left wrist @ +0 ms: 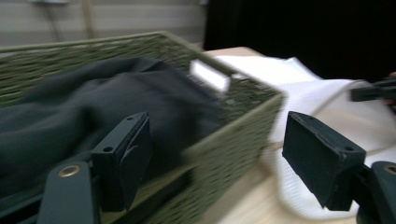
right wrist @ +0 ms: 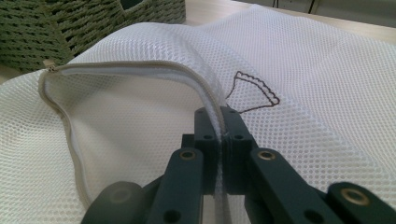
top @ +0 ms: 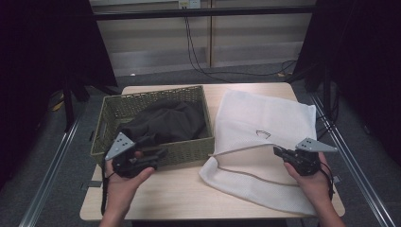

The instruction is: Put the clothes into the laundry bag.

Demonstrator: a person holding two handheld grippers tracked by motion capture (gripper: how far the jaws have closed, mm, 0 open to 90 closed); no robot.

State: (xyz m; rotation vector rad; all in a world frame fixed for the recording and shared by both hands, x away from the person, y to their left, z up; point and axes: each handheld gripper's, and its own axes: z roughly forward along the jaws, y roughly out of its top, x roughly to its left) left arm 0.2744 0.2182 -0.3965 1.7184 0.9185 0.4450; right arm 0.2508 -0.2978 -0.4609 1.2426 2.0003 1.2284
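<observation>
My right gripper fingers clamp the mesh bag rim, mouth gaping toward the basket. Left gripper, fingers spread and empty, sits at the near wall; dark cloth lies just ahead, nearer my left hand.

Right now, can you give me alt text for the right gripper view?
The right gripper is shut on the zippered upper edge of a white mesh laundry bag, lifting its mouth open. A green woven basket sits at the upper left.
</observation>
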